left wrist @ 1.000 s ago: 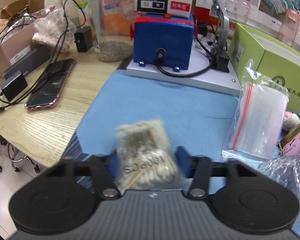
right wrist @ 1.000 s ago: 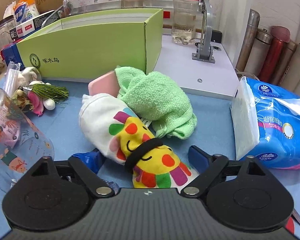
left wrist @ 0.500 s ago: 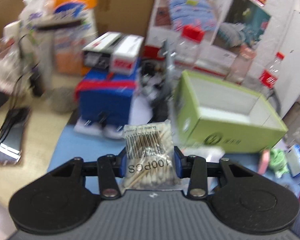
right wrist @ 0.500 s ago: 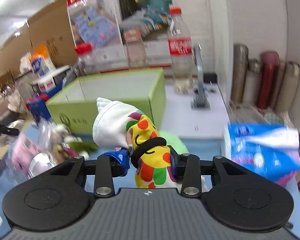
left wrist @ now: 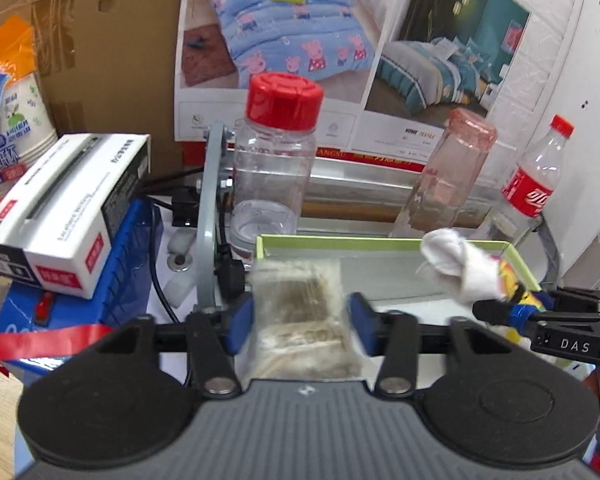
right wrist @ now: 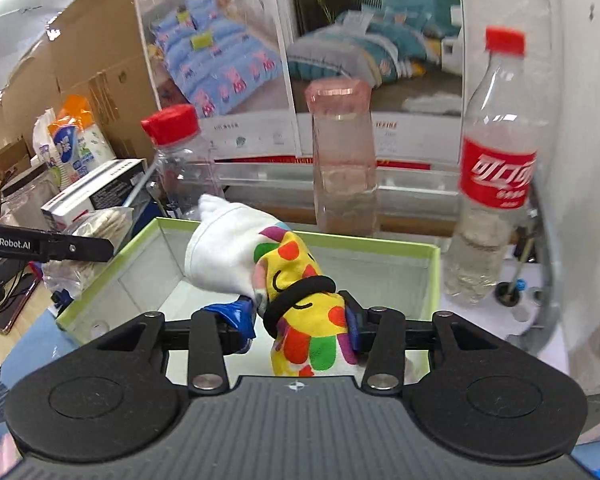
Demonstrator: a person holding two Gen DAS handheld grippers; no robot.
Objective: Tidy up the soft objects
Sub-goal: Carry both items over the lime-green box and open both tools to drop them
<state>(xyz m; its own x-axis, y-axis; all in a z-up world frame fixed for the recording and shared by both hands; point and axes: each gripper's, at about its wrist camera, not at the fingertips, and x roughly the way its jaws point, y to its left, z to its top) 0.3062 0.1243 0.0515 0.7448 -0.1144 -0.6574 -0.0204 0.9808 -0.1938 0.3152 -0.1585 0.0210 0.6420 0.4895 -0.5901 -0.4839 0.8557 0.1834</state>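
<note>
The sock roll point(right wrist: 288, 276), white and yellow with coloured dots and a black band around it, is clamped in the right tool point(right wrist: 300, 322) and hangs over the open green box point(right wrist: 432, 280), above its bare pale floor. In the left view the same roll point(left wrist: 460, 268) shows at the box's right rim. The swab bag point(left wrist: 300, 312), blurred, sits between the blue pads of the left tool point(left wrist: 300, 322), which look spread wider than the bag; I cannot tell whether it is gripped. It is at the near left edge of the box point(left wrist: 380, 244). In the right view the bag point(right wrist: 100, 224) is just outside the box's left wall.

The box interior is open room between the two tools. Behind its far rim stand a red-capped jar point(left wrist: 276, 172), a pink tumbler point(right wrist: 340, 156) and a cola bottle point(right wrist: 496, 176), close together. A white carton point(left wrist: 68, 208) lies on a blue machine point(left wrist: 100, 280) to the left. Bedding posters point(left wrist: 300, 32) and cardboard point(left wrist: 100, 40) back the table.
</note>
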